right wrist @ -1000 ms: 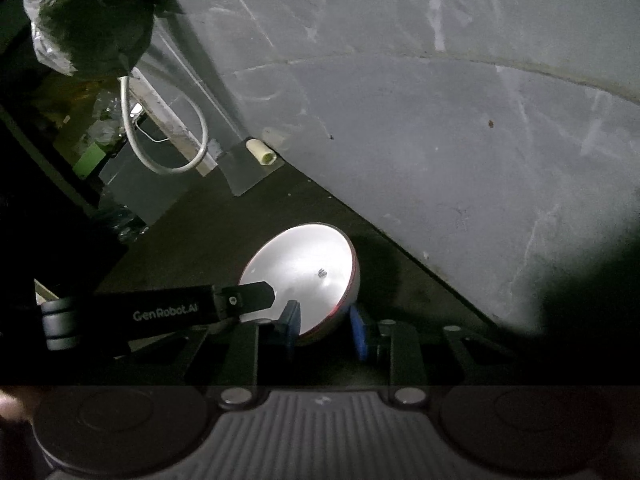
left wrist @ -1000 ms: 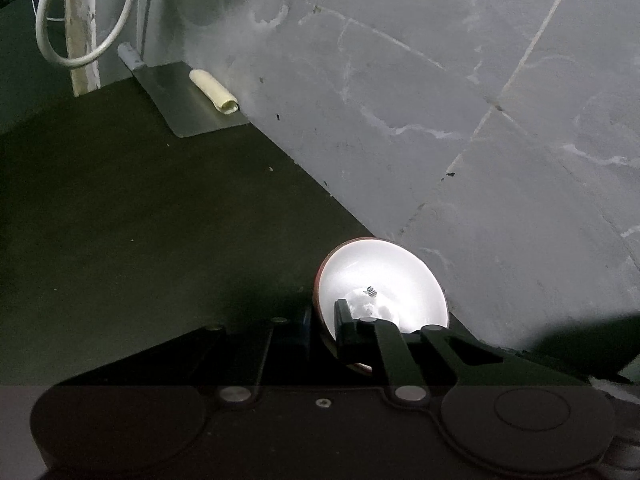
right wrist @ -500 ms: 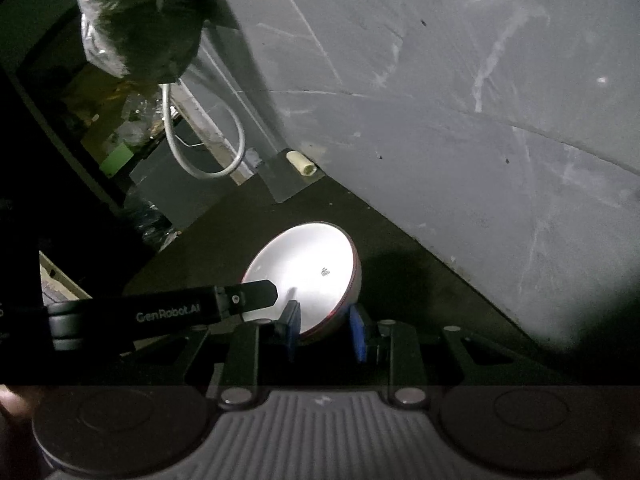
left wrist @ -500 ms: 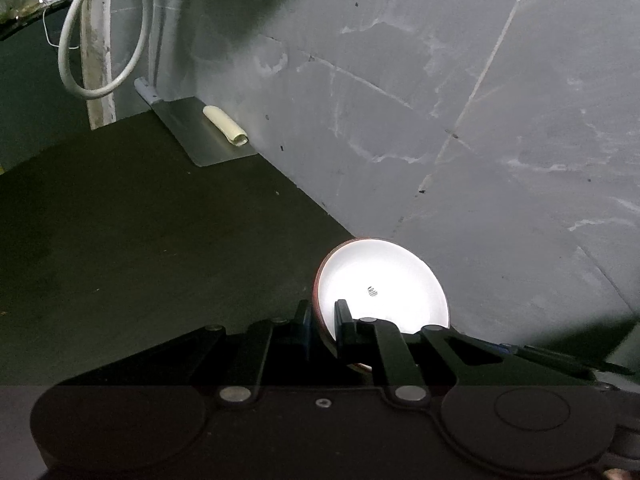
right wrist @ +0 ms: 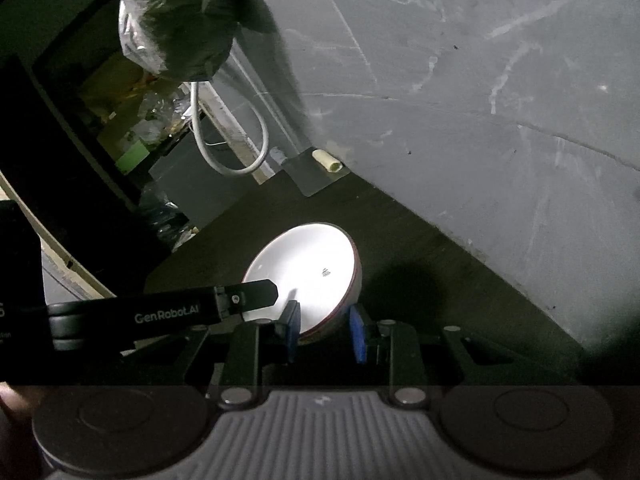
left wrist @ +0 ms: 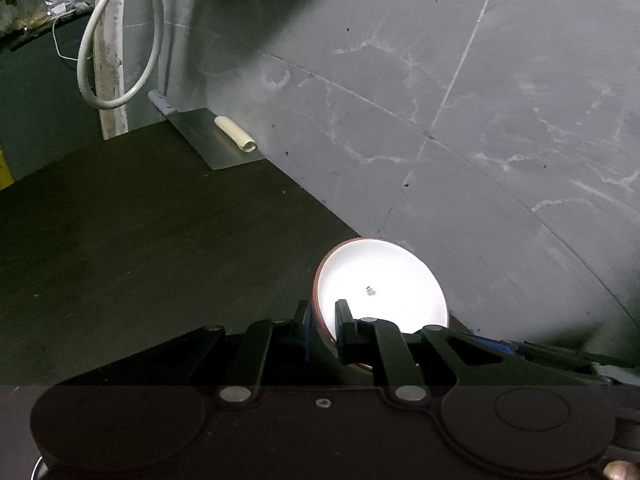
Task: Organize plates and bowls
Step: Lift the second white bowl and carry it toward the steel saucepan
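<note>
The right wrist view takes in what the left one misses: a dark lump wrapped in clear plastic (right wrist: 176, 20) hanging at the top left, cluttered shelves (right wrist: 132, 128) behind it, and the left gripper (right wrist: 256, 296) reaching in from the left. The left wrist view shows more of the bare tabletop.

The dark table (left wrist: 140, 240) butts against a grey, streaked wall (left wrist: 460, 120). At the far edge lies a flat metal blade (left wrist: 204, 140) with a pale rolled tube (left wrist: 236, 134) on it, and a white cable (left wrist: 120, 40) loops beside it.

The bowl (left wrist: 380, 284) is white inside with a red rim and a small mark at its centre. It is tilted, near the wall, held at its near rim from both sides. The left gripper (left wrist: 322, 320) is pinched nearly closed on the rim. The right gripper (right wrist: 324, 326) grips it too, its blue pads (right wrist: 358, 332) set wider, one inside and one outside the wall of the bowl (right wrist: 304, 268).
</note>
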Action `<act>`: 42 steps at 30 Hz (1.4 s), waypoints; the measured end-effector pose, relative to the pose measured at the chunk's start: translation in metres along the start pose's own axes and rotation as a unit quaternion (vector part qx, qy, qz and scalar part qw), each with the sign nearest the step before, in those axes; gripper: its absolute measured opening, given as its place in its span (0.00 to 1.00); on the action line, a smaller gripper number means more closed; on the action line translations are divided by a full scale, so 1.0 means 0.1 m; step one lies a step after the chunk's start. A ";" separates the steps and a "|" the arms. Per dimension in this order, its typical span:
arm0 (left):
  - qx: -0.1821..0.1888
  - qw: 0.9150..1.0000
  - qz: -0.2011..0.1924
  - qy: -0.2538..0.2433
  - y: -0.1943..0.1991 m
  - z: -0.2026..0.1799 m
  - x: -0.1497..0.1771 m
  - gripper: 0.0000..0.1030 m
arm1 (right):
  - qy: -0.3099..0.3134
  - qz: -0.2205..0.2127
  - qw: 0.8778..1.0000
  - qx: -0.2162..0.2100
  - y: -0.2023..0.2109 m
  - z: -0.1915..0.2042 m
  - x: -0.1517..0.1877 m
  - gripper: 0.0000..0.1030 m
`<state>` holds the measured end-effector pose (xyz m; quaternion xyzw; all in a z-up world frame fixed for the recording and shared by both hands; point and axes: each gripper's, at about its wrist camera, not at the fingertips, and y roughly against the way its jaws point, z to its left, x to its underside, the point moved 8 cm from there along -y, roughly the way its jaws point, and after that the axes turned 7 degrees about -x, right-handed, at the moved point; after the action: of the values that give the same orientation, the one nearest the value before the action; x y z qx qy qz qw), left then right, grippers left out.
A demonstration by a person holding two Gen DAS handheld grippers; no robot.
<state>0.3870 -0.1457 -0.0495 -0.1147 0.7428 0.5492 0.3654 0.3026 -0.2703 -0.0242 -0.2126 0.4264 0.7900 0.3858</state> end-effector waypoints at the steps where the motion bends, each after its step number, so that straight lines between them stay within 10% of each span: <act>1: 0.000 1.000 0.000 0.000 0.03 0.01 0.01 0.12 | 0.001 0.001 1.000 -0.001 0.01 0.02 0.01 0.29; 42: 0.023 0.999 0.040 -0.017 0.43 -0.10 0.59 0.14 | 0.005 0.043 0.999 -0.011 0.47 0.10 0.51 0.29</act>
<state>0.3163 -0.1252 -0.0566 -0.0673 0.7532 0.5476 0.3581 0.2345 -0.2556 -0.0286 -0.2017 0.4286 0.8094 0.3470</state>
